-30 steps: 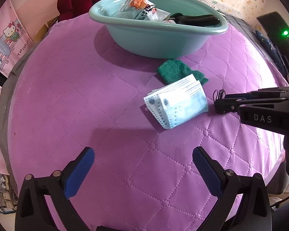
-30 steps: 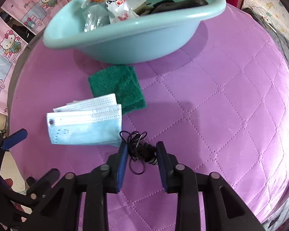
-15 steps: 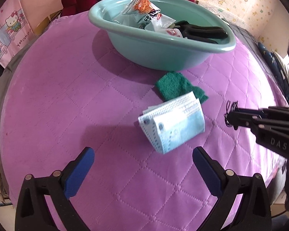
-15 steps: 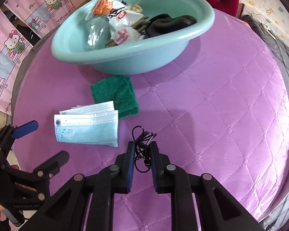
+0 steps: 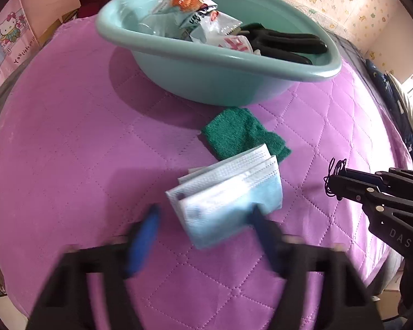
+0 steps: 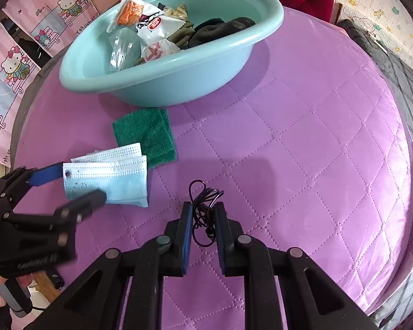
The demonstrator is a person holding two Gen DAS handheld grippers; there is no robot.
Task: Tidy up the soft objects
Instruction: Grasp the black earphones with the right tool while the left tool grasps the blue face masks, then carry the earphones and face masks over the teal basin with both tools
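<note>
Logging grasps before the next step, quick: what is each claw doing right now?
Left claw: open, fingers either side of the face masks, not gripping.
Right claw: shut on the black cord.

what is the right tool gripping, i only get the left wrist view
observer: A tangled black cord, pinched between the pads of the right tool, with loops sticking out ahead.
operator: my view is blurred, where am i on the mask
observer: The left tool is open, straddling one short end of the mask.
operator: anything hidden in the basin
observer: An olive item lies between the packets and the black piece.
</note>
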